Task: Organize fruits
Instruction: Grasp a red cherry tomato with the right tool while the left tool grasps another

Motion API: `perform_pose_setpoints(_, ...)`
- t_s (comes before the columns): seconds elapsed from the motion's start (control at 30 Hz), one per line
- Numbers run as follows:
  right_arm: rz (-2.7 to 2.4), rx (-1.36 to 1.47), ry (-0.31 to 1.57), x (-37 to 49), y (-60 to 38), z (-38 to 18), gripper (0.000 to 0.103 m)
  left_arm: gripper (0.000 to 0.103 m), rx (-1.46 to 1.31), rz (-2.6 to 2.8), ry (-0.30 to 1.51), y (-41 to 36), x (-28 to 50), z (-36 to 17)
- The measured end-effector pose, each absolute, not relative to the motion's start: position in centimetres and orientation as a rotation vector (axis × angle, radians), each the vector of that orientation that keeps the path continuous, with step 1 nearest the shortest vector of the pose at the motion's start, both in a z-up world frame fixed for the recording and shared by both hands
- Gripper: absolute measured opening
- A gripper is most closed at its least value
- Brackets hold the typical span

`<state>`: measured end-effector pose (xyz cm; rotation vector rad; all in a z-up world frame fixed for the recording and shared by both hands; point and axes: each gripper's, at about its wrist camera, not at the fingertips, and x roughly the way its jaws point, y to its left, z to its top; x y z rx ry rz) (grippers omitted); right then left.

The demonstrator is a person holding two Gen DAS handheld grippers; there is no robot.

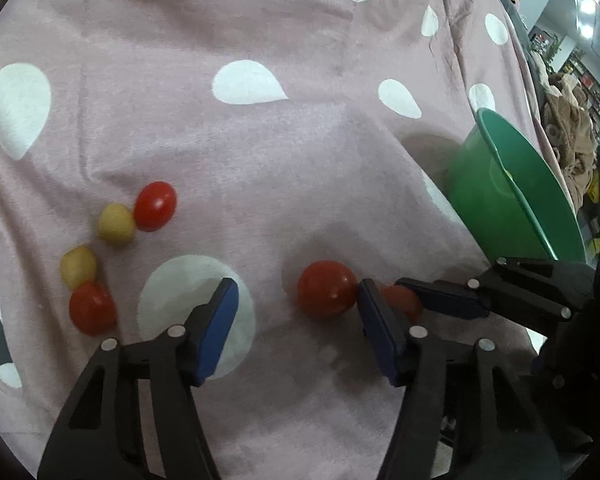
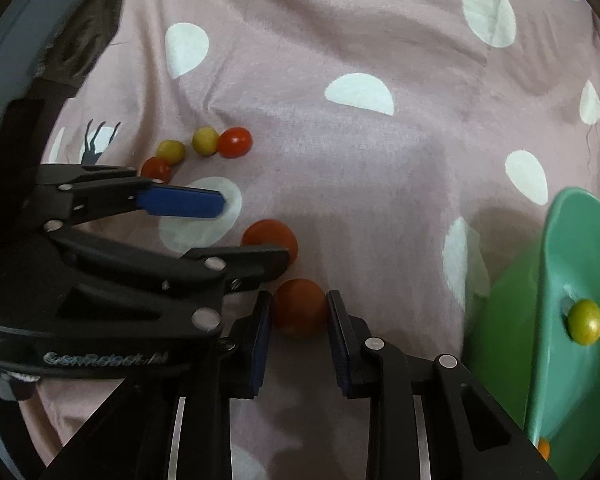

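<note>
Fruit spread: small tomatoes lie loose on the pink spotted cloth (image 1: 260,160), which likely keeps them from rolling far; a cluster of two red and two yellow ones (image 1: 116,224) sits well apart to the left.
Green bowl (image 1: 500,200): stands at the right edge of the cloth, seemingly the collecting place, since a yellow-green fruit (image 2: 586,322) already rests inside it and a bit of orange shows at the bowl's lower edge.
Right gripper (image 2: 298,336): low over the cloth, jaws partly spread on either side of a red tomato (image 2: 300,312); the left pad looks to touch it, the right pad looks just clear, so I judge the pinch not yet made.
Left gripper (image 1: 296,328): jaws spread wide, holding nothing, low and angled forward over the cloth.
Second red tomato (image 1: 326,294): lies at the tip of the left gripper's right-hand finger, just beside the tomato the right gripper frames.
Crowding: the two grippers stand close together, the left one's finger lying just beside the right one's target.
Step in hand: probably picking the nearest two red tomatoes, one per gripper, for the bowl.
</note>
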<state>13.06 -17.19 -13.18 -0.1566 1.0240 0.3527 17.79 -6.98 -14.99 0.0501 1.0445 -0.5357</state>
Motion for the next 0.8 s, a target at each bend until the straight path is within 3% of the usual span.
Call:
perform_pose_setpoints(0.2,0.348,-0.13,1.017,12.2,-17.6,-13.1,0.029,0.047,0.087,-0.548,1.052,-8.6,17.9,-15.3)
perform_pose_setpoints(0.27,0.348,-0.124,1.014,12.3,-17.6,-13.1,0.029,0.031,0.091,-0.551,1.052,-8.7,17.9,-15.3)
perform_pose_setpoints(0.8,0.348,-0.054,0.961,9.6,-18.3,-12.2,0.029,0.031,0.108,-0.423,1.007,-6.4,13.5,-12.5)
